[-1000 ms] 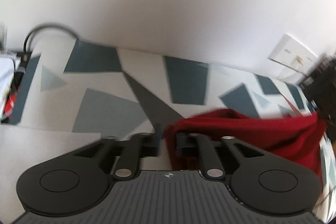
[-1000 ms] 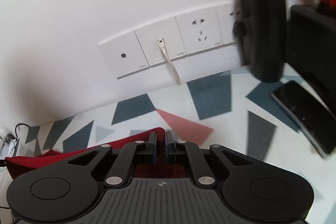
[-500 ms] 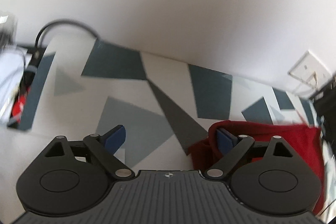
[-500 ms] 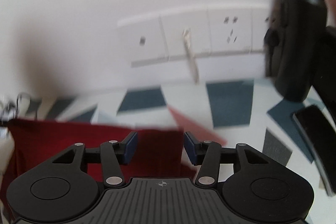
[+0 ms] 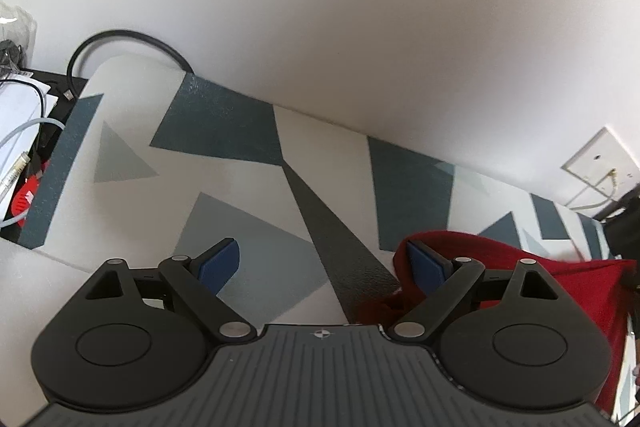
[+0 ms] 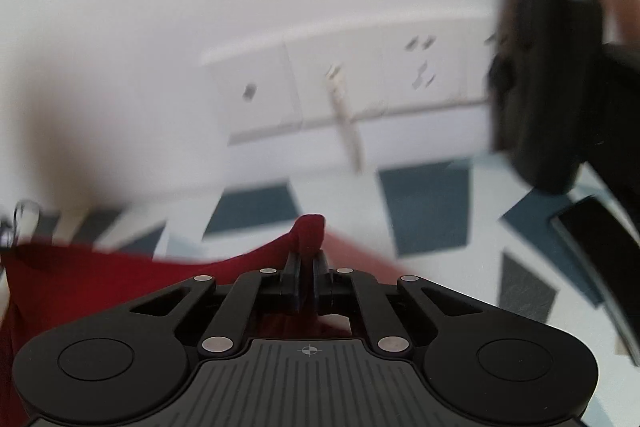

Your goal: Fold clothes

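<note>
My left tongs (image 5: 324, 263) gape wide over the patterned desk (image 5: 248, 187); the red garment (image 5: 560, 279) lies bunched behind their right finger, unheld.

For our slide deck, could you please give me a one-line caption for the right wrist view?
Right claw shut on a pinch of red cloth, lifted over the patterned table.

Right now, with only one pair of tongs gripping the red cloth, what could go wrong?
1. The right tongs pinch only a small tip of the cloth; it may slip out.
2. The left tongs stand open, nothing between them, so the cloth could drag unevenly.
3. The bottle and phone are close; a swing might hit them.
</note>
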`<action>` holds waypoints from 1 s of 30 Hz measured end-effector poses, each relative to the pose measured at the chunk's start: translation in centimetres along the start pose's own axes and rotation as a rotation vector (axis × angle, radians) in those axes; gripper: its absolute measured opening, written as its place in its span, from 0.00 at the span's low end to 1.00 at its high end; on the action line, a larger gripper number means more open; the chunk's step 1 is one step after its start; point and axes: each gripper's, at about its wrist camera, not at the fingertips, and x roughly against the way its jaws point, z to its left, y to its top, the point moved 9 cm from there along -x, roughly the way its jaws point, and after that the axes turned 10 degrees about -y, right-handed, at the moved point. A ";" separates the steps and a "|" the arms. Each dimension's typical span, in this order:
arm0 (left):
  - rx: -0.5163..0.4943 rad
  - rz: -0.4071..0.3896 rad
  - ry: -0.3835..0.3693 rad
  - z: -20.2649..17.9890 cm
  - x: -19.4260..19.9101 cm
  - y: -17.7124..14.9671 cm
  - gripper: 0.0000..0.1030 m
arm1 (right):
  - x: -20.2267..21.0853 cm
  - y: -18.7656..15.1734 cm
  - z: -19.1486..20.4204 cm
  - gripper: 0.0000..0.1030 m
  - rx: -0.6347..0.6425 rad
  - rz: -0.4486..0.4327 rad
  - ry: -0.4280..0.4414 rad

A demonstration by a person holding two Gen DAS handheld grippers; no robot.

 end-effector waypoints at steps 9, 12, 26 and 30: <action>-0.020 0.075 0.041 0.6 -1.6 1.4 0.88 | -5.1 -1.4 -2.4 0.04 -0.067 0.076 -0.087; -0.059 0.061 -0.013 0.0 1.0 1.4 0.88 | -5.1 -1.7 -2.2 0.22 -0.051 0.078 -0.109; -0.278 0.226 -0.213 -6.5 9.2 -17.0 0.55 | 8.0 -8.3 -3.9 0.41 -0.209 0.112 -0.006; -0.273 0.222 -0.224 -7.2 8.6 -18.4 0.50 | 10.8 -11.6 -3.2 0.44 -0.219 0.158 0.025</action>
